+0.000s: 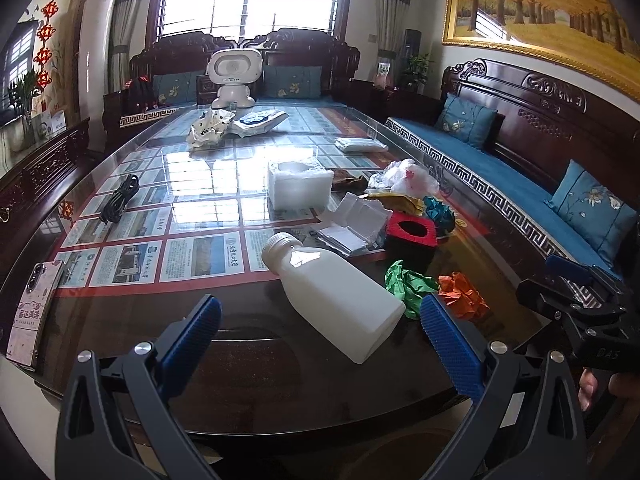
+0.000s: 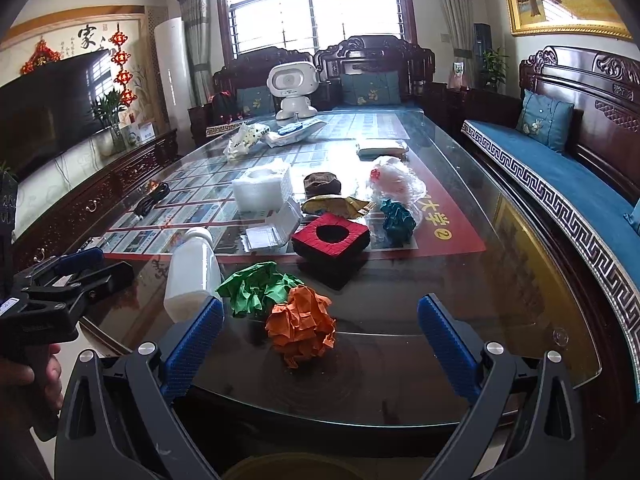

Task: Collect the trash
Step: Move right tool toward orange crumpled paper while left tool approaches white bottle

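A white plastic bottle (image 1: 336, 292) lies on its side on the glass table, just ahead of my open, empty left gripper (image 1: 320, 332); it also shows in the right wrist view (image 2: 192, 268). A crumpled orange paper ball (image 2: 302, 330) lies between the fingers of my open, empty right gripper (image 2: 320, 336), a little ahead of them. A crumpled green paper (image 2: 256, 286) lies beside it. Both papers show in the left wrist view, green (image 1: 408, 284) and orange (image 1: 462, 292). Further back lie a teal paper ball (image 2: 398, 220), a clear plastic bag (image 2: 394, 182) and a yellow wrapper (image 2: 336, 205).
A red-and-black box (image 2: 332, 238), white foam block (image 2: 262, 188), clear plastic tray (image 2: 276, 228), black cable (image 1: 118, 200), phone (image 1: 34, 316) and white robot toy (image 1: 234, 76) sit on the table (image 2: 520, 300). Wooden sofas stand at the right and far end. A yellowish container rim (image 2: 296, 466) shows below.
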`<state>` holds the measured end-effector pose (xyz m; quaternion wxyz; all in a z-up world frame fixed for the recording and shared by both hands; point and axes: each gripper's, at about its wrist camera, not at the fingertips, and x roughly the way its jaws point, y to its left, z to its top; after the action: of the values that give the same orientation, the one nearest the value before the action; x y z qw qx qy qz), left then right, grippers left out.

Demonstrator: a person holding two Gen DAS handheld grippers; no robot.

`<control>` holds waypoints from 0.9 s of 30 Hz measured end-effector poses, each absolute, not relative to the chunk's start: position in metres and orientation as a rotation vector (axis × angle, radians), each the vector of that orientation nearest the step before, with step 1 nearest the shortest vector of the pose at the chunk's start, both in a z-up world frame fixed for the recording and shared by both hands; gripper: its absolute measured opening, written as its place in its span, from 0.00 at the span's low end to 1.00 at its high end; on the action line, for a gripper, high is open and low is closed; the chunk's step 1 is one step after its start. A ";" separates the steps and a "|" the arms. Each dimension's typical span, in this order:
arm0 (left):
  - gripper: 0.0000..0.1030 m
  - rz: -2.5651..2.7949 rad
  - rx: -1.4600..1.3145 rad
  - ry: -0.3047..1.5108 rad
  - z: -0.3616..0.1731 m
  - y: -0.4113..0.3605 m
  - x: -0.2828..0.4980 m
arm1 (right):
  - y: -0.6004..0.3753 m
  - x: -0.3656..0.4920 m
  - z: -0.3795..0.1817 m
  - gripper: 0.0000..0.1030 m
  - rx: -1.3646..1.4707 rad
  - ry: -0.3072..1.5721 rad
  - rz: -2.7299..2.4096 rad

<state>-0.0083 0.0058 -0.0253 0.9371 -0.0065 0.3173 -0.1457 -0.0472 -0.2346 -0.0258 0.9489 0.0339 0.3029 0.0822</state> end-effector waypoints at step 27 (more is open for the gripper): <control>0.96 -0.291 -0.018 0.658 -0.029 0.001 -0.005 | -0.231 -0.041 -0.039 0.78 0.072 0.656 0.193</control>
<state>-0.0052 0.0006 -0.0291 0.9360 -0.0087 0.3218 -0.1426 -0.0407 -0.2313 -0.0388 0.9415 0.0353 0.3214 0.0945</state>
